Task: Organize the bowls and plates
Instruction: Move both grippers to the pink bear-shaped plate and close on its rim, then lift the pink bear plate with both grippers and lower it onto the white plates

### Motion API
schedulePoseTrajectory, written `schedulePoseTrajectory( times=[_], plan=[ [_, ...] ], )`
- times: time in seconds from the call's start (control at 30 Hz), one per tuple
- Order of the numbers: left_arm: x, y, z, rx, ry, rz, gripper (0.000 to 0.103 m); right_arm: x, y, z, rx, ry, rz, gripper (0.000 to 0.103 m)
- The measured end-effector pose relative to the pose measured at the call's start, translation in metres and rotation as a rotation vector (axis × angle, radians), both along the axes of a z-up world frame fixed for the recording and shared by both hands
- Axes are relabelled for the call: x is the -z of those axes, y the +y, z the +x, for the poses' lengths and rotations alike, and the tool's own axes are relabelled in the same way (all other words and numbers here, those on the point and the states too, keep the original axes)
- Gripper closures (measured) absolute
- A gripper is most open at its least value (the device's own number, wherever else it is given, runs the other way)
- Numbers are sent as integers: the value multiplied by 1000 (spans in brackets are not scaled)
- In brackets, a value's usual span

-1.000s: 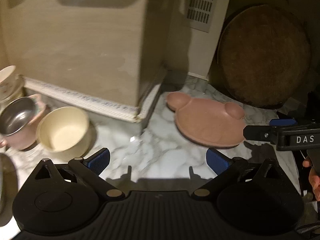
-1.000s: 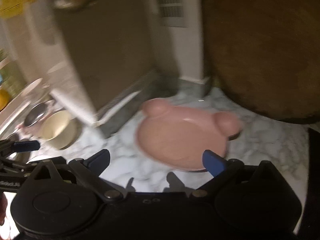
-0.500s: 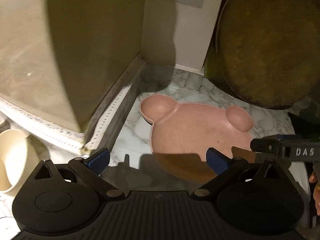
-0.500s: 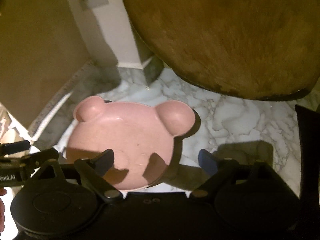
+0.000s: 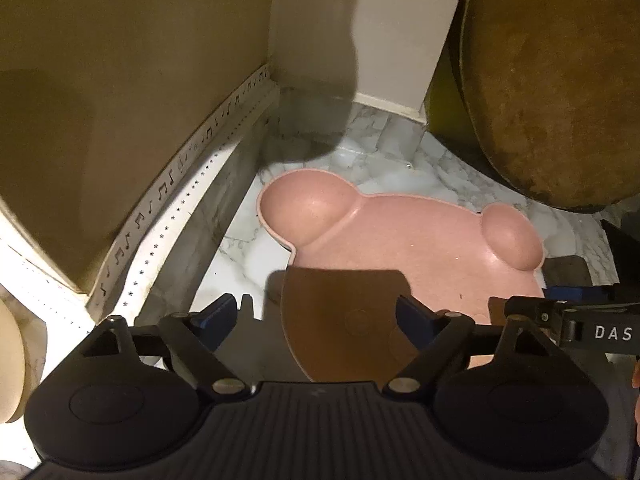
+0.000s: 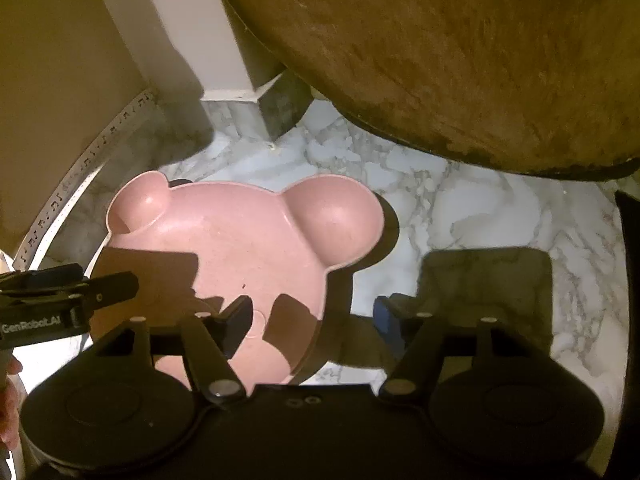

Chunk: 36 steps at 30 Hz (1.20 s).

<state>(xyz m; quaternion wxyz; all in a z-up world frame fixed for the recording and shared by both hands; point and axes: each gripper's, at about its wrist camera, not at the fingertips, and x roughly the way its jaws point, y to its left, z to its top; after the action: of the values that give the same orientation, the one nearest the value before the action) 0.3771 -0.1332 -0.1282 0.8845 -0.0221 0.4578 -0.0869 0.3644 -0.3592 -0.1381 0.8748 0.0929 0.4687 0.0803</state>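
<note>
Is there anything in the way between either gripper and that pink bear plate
Nothing visible. The left gripper and right gripper, jaws just closing, each straddle an edge of the pink bear plate on the marble counter; neither pad visibly presses yet.

A home kitchen, seen in a counter corner. The white-veined marble counter (image 6: 480,216) carries a pink bear-shaped child's plate (image 6: 240,248) at 6 o'clock. A large round wooden board (image 6: 440,48) leans at 1 o'clock, and a beige box (image 5: 120,100) trimmed with music notes stands at 10 o'clock.
</note>
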Motion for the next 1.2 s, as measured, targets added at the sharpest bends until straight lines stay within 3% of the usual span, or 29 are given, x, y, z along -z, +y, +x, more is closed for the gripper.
schedulePoseTrajectory(
  times=[0.07, 0.17, 0.4, 0.5, 0.67, 1.2],
  plan=[
    [4, -1, 2, 4, 15, -2, 36, 2, 0, 2, 1, 7, 6, 43],
    [6, -1, 5, -5, 32, -8, 42, 4, 0, 3, -8, 23, 8, 49],
    [6, 2, 7, -10, 52, -56, 63, 8, 3, 4, -23, 41, 31, 80],
    [6, 4, 5, -30, 55, -76, 65, 8, 5, 3, -18, 37, 21, 83],
    [4, 10, 1, -54, 58, -89, 79, 6, 2, 0, 1, 31, 31, 85],
    [-32, 27, -57, -61, -2, -126, 79, -27, 15, -49, -44, -75, -9, 86]
  ],
)
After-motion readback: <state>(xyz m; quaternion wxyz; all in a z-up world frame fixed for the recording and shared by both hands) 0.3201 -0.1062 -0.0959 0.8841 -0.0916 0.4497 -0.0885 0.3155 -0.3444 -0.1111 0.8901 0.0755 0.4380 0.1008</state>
